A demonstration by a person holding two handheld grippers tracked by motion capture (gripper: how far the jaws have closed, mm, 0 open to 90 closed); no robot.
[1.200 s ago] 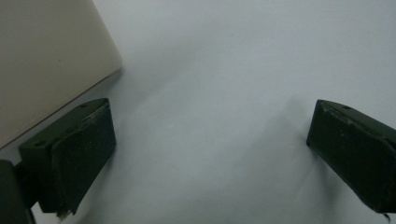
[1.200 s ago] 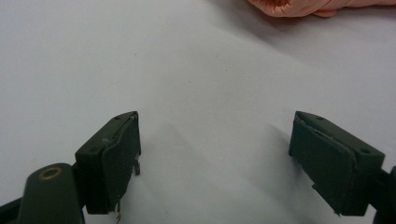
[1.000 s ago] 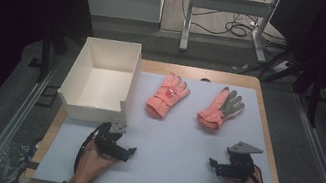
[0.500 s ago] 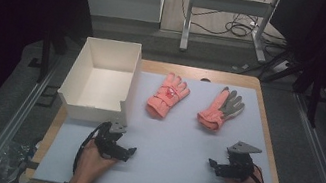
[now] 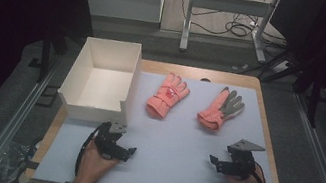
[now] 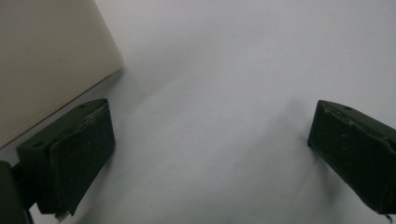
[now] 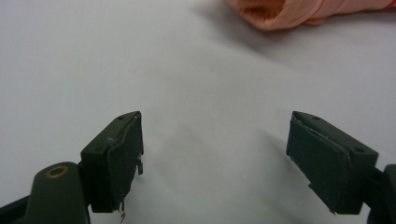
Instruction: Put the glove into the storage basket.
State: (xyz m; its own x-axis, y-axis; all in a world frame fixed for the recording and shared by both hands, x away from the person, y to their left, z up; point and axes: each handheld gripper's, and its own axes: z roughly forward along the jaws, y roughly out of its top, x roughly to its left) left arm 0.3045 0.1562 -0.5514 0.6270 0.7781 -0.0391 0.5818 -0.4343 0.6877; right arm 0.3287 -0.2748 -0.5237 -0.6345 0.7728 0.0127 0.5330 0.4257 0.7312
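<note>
High view: two orange gloves, the left glove [image 5: 168,96] and the right glove [image 5: 221,110], lie mid-frame on the grey mat [image 5: 172,169], beside a white box [image 5: 100,80] at centre left. The left gripper [image 5: 122,151] and right gripper [image 5: 215,161] rest low in frame, well apart from both gloves.

Left gripper view: jaws spread wide over bare mat, box wall upper left.

Right gripper view: jaws released, a glove's cuff [image 7: 280,11] along the top edge.

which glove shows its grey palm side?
The right-hand glove, nearer the right gripper: grey on its fingers. The other glove, beside the white box, is all orange-pink.
</note>
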